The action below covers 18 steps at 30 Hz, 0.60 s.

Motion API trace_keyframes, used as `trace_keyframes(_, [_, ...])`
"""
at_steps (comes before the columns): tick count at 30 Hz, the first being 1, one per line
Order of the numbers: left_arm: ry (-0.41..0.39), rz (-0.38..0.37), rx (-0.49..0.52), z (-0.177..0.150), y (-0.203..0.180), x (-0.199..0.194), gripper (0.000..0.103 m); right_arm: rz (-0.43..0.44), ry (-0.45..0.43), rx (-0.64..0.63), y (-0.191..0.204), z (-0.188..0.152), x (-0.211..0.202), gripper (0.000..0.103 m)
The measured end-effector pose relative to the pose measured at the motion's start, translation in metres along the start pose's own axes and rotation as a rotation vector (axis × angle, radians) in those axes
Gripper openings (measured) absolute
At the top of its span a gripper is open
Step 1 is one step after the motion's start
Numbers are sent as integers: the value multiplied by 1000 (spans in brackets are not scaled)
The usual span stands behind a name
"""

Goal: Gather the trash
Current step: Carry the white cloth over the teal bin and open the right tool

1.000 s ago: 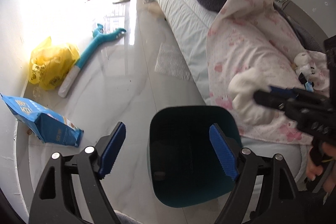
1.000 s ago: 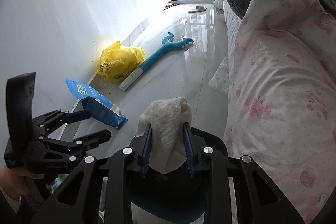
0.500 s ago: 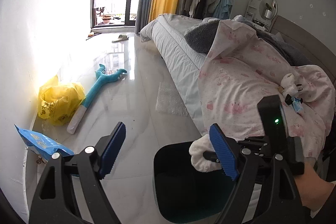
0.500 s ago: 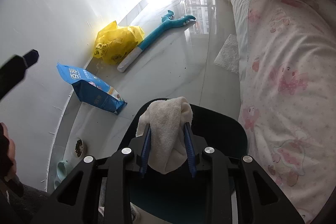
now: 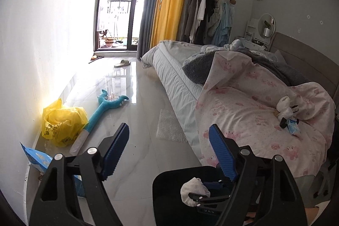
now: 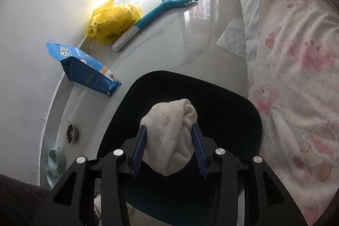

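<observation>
**White cloth over the dark bin, right claw loosening**

In the right wrist view, the right claw (image 6: 169, 154) points down into the dark bin (image 6: 239, 111) at lower centre. A rolled white cloth (image 6: 169, 137) sits between its blue pads (image 6: 138, 151); the jaws have just been opening, and the pads stand beside the cloth, apparently no longer pressing it. The cloth is above the bin's mouth.

In the left wrist view, the left claw (image 5: 169, 149) stands wide with nothing between its fingers; its jaws have just closed a little. The bin (image 5: 167, 187) shows at lower centre, the cloth (image 5: 193, 190) over it.

At the left, by the wall, lie a yellow bag (image 6: 112, 22) and a blue packet (image 6: 84, 69). The bed (image 6: 296, 56) fills the right.
</observation>
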<state>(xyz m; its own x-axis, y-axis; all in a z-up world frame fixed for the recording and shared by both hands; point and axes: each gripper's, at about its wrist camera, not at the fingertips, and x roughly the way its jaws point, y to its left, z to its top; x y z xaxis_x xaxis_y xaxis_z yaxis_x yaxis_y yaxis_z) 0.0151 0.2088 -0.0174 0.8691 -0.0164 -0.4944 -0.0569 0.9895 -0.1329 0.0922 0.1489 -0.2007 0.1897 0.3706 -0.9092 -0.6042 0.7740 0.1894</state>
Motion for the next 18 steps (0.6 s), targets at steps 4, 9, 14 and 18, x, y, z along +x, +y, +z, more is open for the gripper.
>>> trace_keyframes(4, [7, 7, 13, 3, -7, 1, 79, -6, -4, -3, -4, -2, -6, 62])
trace_keyframes(9, [30, 26, 9, 6, -15, 4, 87, -2, -23, 6, -14, -4, -19, 69])
trace_keyframes(14, [-9, -3, -19, 16, -25, -1, 95, 17, -58, 9, -21, -4, -39, 71])
trace_keyframes(18, [-36, -2, -19, 24, -33, -6, 96, 28, -105, 0, -24, -4, -61, 73])
